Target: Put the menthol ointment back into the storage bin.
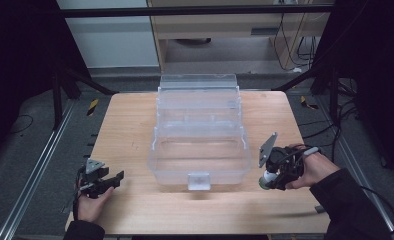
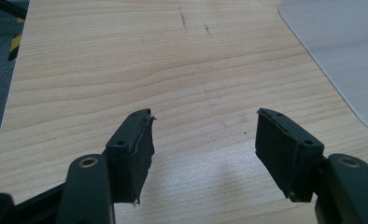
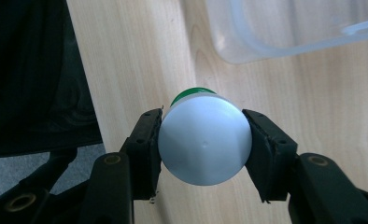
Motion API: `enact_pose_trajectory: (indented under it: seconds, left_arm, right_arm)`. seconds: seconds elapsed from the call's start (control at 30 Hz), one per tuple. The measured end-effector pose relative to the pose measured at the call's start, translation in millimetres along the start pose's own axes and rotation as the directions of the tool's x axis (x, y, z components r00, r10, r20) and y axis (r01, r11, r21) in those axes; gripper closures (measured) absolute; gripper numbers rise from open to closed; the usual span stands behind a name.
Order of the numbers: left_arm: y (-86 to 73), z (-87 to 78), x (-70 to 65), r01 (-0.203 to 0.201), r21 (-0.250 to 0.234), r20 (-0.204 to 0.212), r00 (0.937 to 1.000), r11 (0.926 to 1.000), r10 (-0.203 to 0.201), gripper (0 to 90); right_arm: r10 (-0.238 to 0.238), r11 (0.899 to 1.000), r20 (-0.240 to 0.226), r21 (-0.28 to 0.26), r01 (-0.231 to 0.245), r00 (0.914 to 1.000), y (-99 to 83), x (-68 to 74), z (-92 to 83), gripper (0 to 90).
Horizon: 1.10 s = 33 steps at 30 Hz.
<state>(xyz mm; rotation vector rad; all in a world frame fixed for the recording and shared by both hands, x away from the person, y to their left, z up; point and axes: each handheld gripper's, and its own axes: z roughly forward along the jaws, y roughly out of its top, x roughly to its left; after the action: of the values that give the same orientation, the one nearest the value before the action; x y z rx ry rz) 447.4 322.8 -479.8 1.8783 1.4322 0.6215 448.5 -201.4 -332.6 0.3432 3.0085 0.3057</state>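
Table [image 1: 135, 210] of light wood carries a clear plastic organizer box [image 1: 200, 135] w/ lid open, at centre. Free wood on both sides of box and along near edge. Right gripper [image 1: 269, 179] is just beside box's right front corner, off the tabletop, tilted down-left; right hand [image 1: 315, 170] comes from near right edge. Its jaws pinch a small white bottle w/ green cap [image 3: 204, 140], pads on both sides. Left gripper [image 1: 116, 179] lies low near front-left, pointing to box, jaws spread, nothing between.
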Motion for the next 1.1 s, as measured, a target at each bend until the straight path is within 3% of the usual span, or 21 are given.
enact_pose_trajectory:
  seconds: [0.23, 0.5, 1.1]
  left_arm:
    - [0.1, 0.1, -0.1, 0.0, -0.001, 0.0, 1.0, 1.0, 0.0, 36.7]
    - [0.2, 0.3, 0.4, 0.0, 0.001, 0.001, 1.0, 1.0, 0.0, 36.7]
    - [0.4, 0.5, 1.1, 0.005, -0.001, 0.006, 1.0, 1.0, -0.005, 36.8]
  right_arm:
    - [-0.01, 1.0, 0.032, -0.028, 0.011, 0.9994, 21.5, -13.0, -20.9, 50.2]
    - [-0.023, 0.999, 0.033, -0.035, 0.024, 0.9992, 46.3, -28.0, -26.6, 50.2]
    - [-0.049, 0.998, 0.001, -0.045, 0.049, 0.9988, 84.9, -59.7, -13.3, 50.2]
